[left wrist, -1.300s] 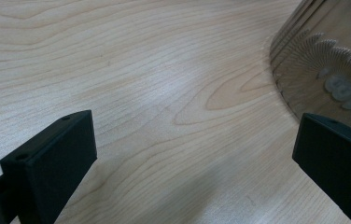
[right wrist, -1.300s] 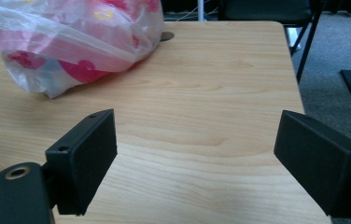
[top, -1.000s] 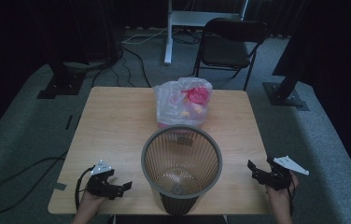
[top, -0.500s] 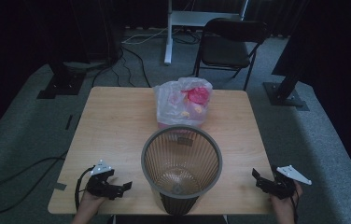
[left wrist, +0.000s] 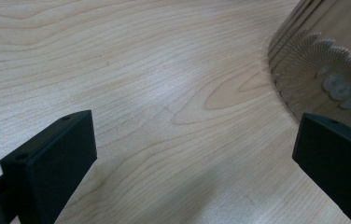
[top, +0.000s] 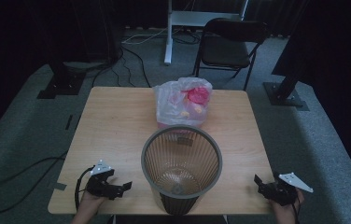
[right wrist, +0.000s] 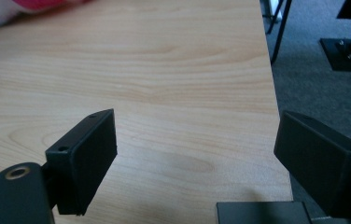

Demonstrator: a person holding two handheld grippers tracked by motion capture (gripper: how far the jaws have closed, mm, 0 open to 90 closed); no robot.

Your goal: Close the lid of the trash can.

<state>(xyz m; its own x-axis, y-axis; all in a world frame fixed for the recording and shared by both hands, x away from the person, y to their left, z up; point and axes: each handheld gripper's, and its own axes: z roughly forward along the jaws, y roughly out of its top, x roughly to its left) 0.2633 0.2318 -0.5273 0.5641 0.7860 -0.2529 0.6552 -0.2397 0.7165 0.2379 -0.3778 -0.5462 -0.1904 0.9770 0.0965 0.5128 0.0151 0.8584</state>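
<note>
Bin (top: pixel 181 168) stands between both grippers' spread jaws.

Left tongs (top: pixel 126 185) low, jaws wide apart; right tongs (top: pixel 257 180) likewise.

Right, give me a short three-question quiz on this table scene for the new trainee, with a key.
1. True or false: the left hand-held gripper is shut on the wastebasket.
2. Multiple choice: the plastic bag lies (a) inside the wastebasket, (b) on the table beyond the wastebasket, (c) on the chair.
3. Fill in: the right hand-held gripper sits near the table's near ____ corner.

Key:
1. False; its jaws stand wide apart over bare wood, beside the basket.
2. b.
3. Right, with its jaws open and nothing between them.
</note>
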